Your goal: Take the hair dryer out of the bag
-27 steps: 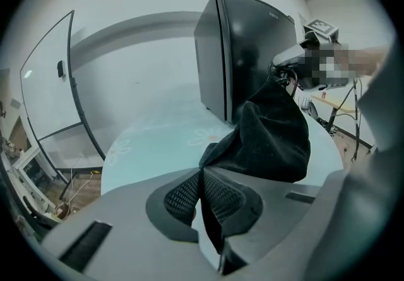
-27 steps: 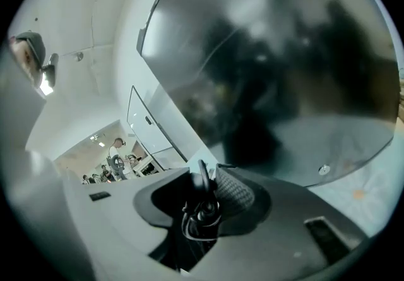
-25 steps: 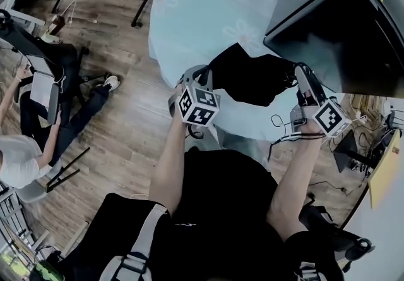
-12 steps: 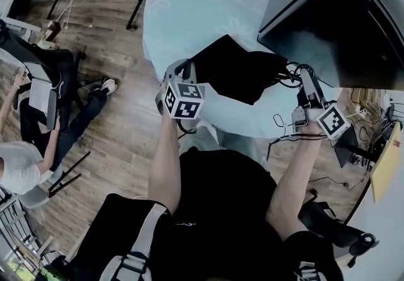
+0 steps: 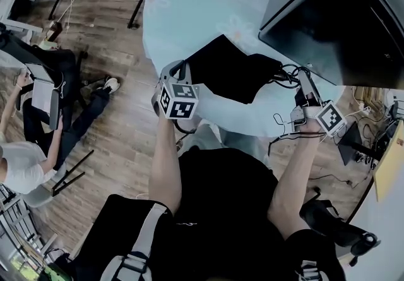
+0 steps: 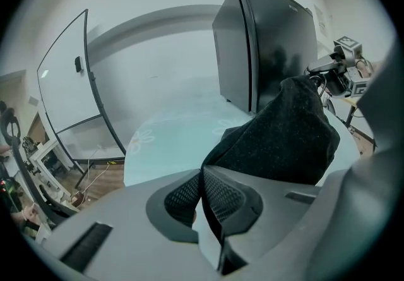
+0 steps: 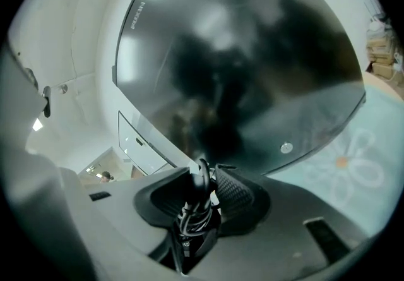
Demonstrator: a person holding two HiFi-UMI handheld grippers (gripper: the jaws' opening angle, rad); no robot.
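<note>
Round and pale blue-green with a faint flower print, the table (image 5: 189, 14) is carrying the black bag (image 5: 230, 74) near its front edge, and a big dark cabinet (image 5: 334, 21) is looming behind it on the right. We are pinching the bag's near left corner in the left gripper (image 6: 202, 179), whose jaws are pressing together on a fold of the fabric. We are clamping a coiled bundle of black cord (image 7: 196, 207) in the right gripper (image 7: 205, 179), whose jaws are standing partway apart around the coil. We are not seeing the hair dryer's body in any view. We are judging that it is lying inside the bag, which is humping up between the two grippers, and that the cord is its own, coming out at the bag's right end. The bag's long axis is running across the table from the left gripper toward the right one, so the dryer is lying to the left of the right gripper. We are expecting the pull to go rightward along that axis, with the right hand nearer the opening and the left hand anchoring the far corner.
</note>
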